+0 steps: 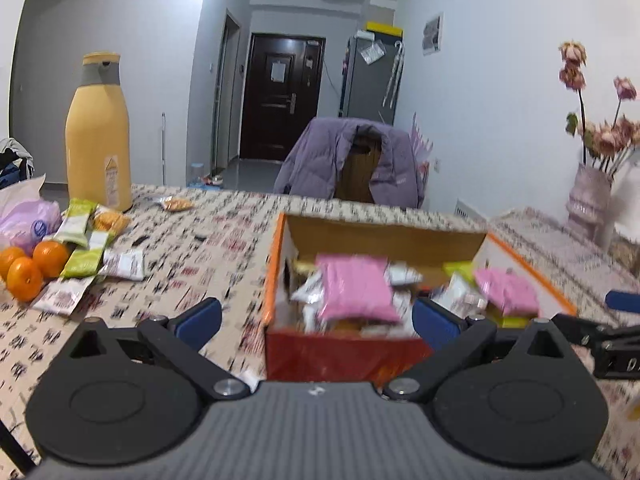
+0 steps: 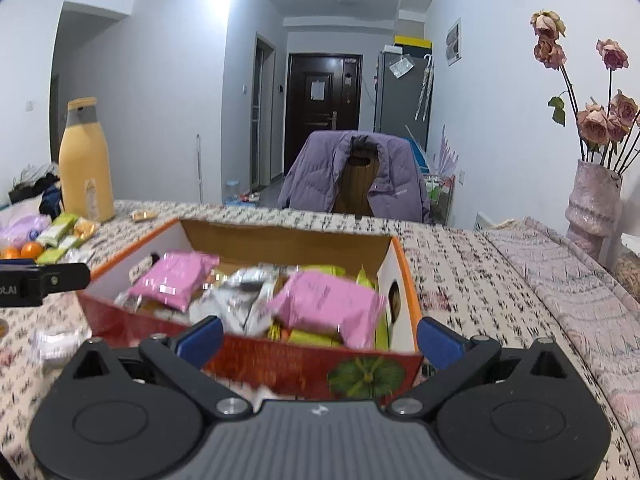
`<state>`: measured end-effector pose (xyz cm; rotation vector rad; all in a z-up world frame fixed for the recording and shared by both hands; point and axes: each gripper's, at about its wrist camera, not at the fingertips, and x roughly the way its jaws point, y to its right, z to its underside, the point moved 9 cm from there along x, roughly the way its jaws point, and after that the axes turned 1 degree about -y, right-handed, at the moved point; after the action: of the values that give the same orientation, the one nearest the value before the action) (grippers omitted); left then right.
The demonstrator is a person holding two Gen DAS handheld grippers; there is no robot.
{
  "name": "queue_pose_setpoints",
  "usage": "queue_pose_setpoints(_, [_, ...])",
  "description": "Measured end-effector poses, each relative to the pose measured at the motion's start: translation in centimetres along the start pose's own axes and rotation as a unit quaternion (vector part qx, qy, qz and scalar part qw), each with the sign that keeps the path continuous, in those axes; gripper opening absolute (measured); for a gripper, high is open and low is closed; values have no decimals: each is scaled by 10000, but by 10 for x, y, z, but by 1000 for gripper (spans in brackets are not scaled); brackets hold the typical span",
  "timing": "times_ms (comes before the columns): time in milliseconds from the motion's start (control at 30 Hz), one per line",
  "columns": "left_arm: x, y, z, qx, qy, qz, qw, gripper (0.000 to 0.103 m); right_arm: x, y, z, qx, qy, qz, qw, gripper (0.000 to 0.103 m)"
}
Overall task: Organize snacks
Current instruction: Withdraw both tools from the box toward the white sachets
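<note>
An open cardboard box (image 1: 276, 276) (image 2: 404, 272) with orange rims and a red front stands mid-table, filled with snack packets: two pink packets (image 1: 354, 288) (image 2: 328, 304), silver and green ones. My left gripper (image 1: 316, 318) hovers open before the box's near wall, nothing between its blue pads. My right gripper (image 2: 318, 340) is open too, at the box's front right corner, empty. Loose green and white snack packets (image 1: 86, 254) (image 2: 60, 236) lie at the table's left, and a silver packet (image 2: 54, 342) lies near the box's left.
A tall yellow thermos (image 1: 98, 136) (image 2: 85, 162) stands at the back left beside oranges (image 1: 28, 268) and a purple plastic bag (image 1: 28, 220). A small orange packet (image 1: 176, 203) lies behind. A vase of dried roses (image 2: 592, 200) stands right. A chair with a purple jacket (image 1: 352, 160) faces the far edge.
</note>
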<state>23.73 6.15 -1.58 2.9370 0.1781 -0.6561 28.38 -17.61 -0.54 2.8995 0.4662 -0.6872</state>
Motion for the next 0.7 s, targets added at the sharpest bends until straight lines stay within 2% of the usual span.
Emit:
queue_pose_setpoints(400, [-1,-27,70,196,-649,-28,9977,103,3,-10,62,-21,-783,-10,9969,103])
queue_pose_setpoints(700, [-1,-26,72,107,-609,119,9980,103,10,-5,65,147,-969,76,9952,103])
